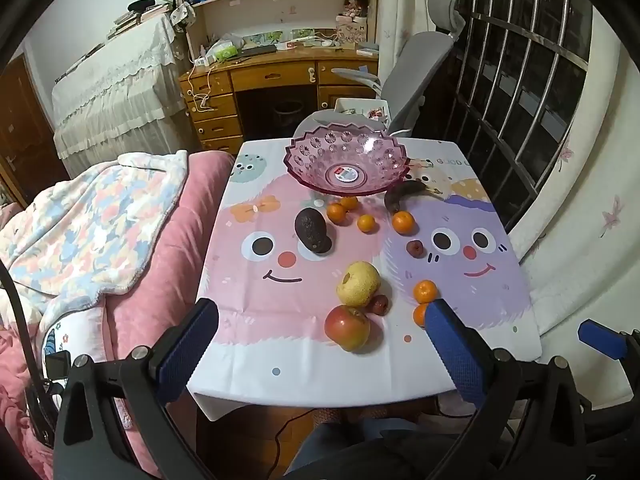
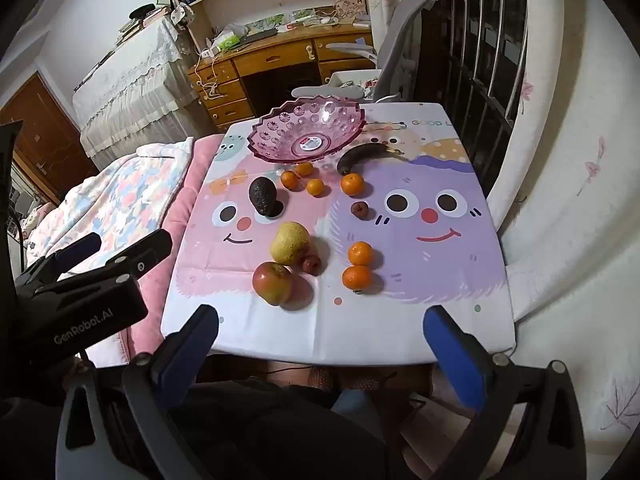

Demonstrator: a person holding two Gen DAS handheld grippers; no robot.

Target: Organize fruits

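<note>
A pink plastic bowl [image 1: 346,160] stands empty at the table's far end; it also shows in the right wrist view [image 2: 310,130]. In front of it lie a dark avocado [image 1: 312,230], a blackened banana [image 1: 404,194], several small oranges [image 1: 403,222], a yellow pear [image 1: 358,283], a red apple [image 1: 347,327] and two small dark red fruits [image 1: 415,248]. My left gripper [image 1: 320,344] is open and empty, above the table's near edge by the apple. My right gripper [image 2: 320,344] is open and empty, just short of the near edge.
The table wears a cartoon-face cloth [image 1: 472,280]. A bed with a pink blanket [image 1: 140,248] adjoins its left side. A grey office chair [image 1: 416,68] and a wooden desk [image 1: 276,76] stand behind. A barred window [image 1: 520,92] and a white curtain are on the right.
</note>
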